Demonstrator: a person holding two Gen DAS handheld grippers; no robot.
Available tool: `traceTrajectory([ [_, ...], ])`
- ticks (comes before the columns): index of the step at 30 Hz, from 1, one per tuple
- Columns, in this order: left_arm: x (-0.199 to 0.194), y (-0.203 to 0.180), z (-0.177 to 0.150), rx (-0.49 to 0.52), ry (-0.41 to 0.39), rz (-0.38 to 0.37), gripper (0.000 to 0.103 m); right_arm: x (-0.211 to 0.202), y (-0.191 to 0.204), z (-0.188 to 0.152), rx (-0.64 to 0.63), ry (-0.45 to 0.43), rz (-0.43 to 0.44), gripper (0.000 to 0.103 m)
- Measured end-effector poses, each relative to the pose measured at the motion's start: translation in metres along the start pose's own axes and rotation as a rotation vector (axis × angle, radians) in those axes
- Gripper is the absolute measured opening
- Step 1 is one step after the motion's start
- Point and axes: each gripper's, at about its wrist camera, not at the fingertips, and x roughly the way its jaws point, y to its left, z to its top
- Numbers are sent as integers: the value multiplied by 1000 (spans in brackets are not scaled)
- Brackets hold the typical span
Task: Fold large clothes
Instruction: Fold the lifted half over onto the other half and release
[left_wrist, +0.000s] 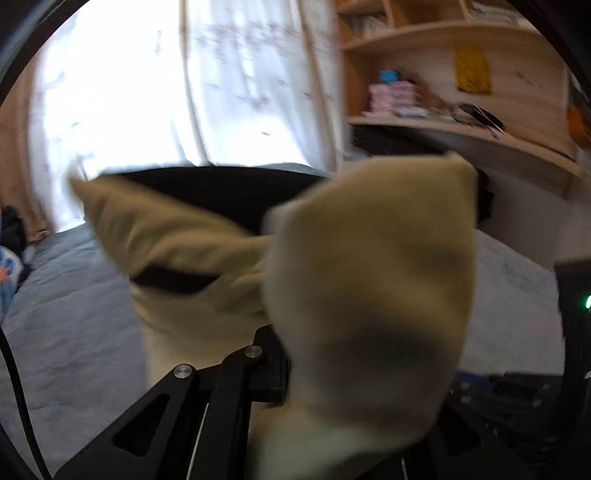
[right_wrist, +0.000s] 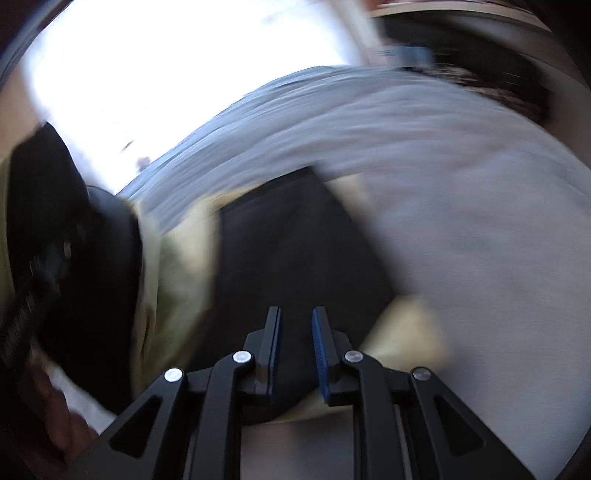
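The left gripper (left_wrist: 280, 354) is pressed together on the beige garment (left_wrist: 369, 280), and the cloth bunches over its fingers and hides the tips. The garment has black panels (left_wrist: 221, 195) and hangs in front of the camera, above the grey bed cover (left_wrist: 74, 314). Behind it are a white curtain (left_wrist: 184, 92) and wooden shelves (left_wrist: 461, 55), both blurred.

In the right wrist view, the right gripper (right_wrist: 296, 350) has its jaws slightly apart, with blue pads (right_wrist: 319, 354), and nothing is pinched between them. Below it the garment lies on the bed cover, black part (right_wrist: 295, 240) in the middle.
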Motion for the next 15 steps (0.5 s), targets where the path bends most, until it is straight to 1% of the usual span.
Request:
traceTrajectory([
  [1, 17, -16, -7, 24, 40, -28, 7, 1, -14, 0, 26, 0, -53, 17],
  [3, 45, -41, -24, 70, 123, -41, 8, 8, -34, -2, 63, 36, -119, 17],
  [5, 73, -56, -42, 114, 215, -50, 9, 12, -48, -5, 97, 68, -120, 17],
  [6, 80, -58, -49, 125, 247, -57, 11, 14, -50, -7, 107, 78, -119, 17],
  [7, 83, -60, -54, 139, 264, -52, 14, 15, -53, -8, 111, 84, -119, 17],
  [8, 83, -59, -54, 144, 267, -50, 20, 14, -55, -9, 107, 86, -117, 17],
  [9, 80, -57, -53, 143, 269, -67, 24, 13, -54, -9, 103, 85, -116, 17],
  [10, 74, -54, -51, 131, 275, -107, 33, 12, -52, -10, 100, 83, -116, 17],
  [11, 69, -54, -47, 121, 281, -127, 47, 10, -54, -10, 98, 81, -113, 17],
  [12, 62, -52, -44, 108, 278, -137, 55, 10, -56, -7, 98, 81, -106, 17],
  [13, 53, -49, -40, 97, 263, -144, 67, 10, -54, -4, 95, 79, -96, 17],
  [14, 46, -46, -37, 92, 252, -150, 72, 8, -51, -2, 89, 76, -94, 17],
  [15, 37, -40, -32, 86, 241, -161, 72, 4, -49, 0, 85, 68, -91, 17],
])
